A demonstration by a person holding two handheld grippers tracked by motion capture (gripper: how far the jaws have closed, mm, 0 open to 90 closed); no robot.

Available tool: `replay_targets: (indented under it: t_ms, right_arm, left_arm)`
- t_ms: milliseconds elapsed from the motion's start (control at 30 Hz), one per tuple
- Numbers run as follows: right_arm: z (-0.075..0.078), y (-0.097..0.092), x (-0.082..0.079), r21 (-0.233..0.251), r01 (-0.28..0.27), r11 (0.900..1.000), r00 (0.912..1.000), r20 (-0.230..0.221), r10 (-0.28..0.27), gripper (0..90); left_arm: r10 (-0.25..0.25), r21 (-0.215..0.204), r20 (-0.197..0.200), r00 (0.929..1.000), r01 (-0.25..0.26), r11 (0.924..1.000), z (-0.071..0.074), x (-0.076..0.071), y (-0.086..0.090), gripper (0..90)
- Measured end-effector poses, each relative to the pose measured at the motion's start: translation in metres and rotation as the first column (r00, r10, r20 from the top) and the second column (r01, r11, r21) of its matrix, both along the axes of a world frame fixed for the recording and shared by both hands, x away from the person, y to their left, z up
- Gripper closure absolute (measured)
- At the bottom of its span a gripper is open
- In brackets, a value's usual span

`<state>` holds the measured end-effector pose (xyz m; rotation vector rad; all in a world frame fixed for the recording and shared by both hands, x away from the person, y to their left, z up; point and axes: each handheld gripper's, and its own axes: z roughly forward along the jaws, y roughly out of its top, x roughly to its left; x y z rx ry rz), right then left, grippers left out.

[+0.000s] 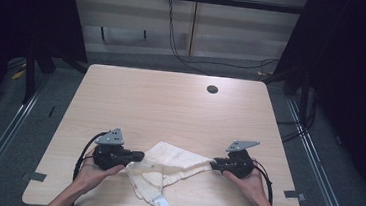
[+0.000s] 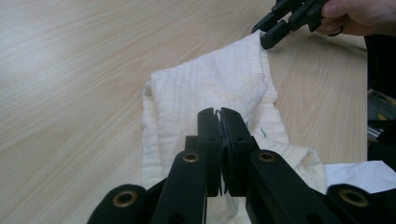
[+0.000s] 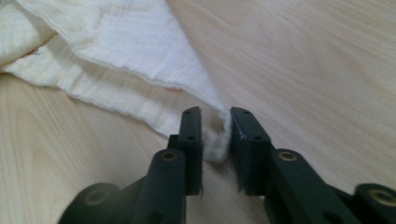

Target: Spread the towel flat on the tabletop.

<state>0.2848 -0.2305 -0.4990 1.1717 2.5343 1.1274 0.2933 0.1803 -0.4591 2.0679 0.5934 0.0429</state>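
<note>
High view: one cream-white cloth [image 1: 165,169], crumpled and partly folded, lies near the front edge of the light wood worktop [image 1: 171,102], stretched between the left gripper [image 1: 137,155] and the right gripper [image 1: 214,163], each carried in a hand. Left gripper view: jaws fully closed with a thin edge of the cloth [image 2: 210,88] pinched between them, the other gripper [image 2: 271,32] at the cloth's far corner. Right gripper view: jaws narrowly parted, a corner of the cloth [image 3: 217,135] between them, its bulk just filling the gap.
</note>
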Motion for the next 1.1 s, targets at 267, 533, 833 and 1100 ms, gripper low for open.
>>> replay_targets:
  t_ms: [267,533,833,1100]
  right_arm:
    - [0.014,-0.005,-0.002,0.103,-0.027,0.9943,0.9994,0.025,0.024,88.3]
    - [0.045,-0.009,-0.004,0.178,-0.066,0.9818,0.9945,0.092,0.051,88.6]
    - [0.081,-0.014,-0.005,0.201,-0.088,0.9756,0.9828,0.177,0.052,88.7]
    - [0.139,-0.021,-0.002,0.195,-0.109,0.9748,0.9549,0.293,0.048,88.8]
  left_arm:
    - [-0.01,0.001,0.013,0.9999,0.01,0.9999,0.002,-0.001,0.005,87.9]
    - [0.016,-0.043,0.059,0.9981,-0.014,0.999,0.019,-0.004,0.016,88.0]
    - [0.041,-0.089,0.123,0.9915,-0.03,0.9956,0.048,-0.004,0.022,88.2]
    - [0.053,-0.14,0.181,0.9821,-0.028,0.9898,0.078,0.002,0.022,88.3]
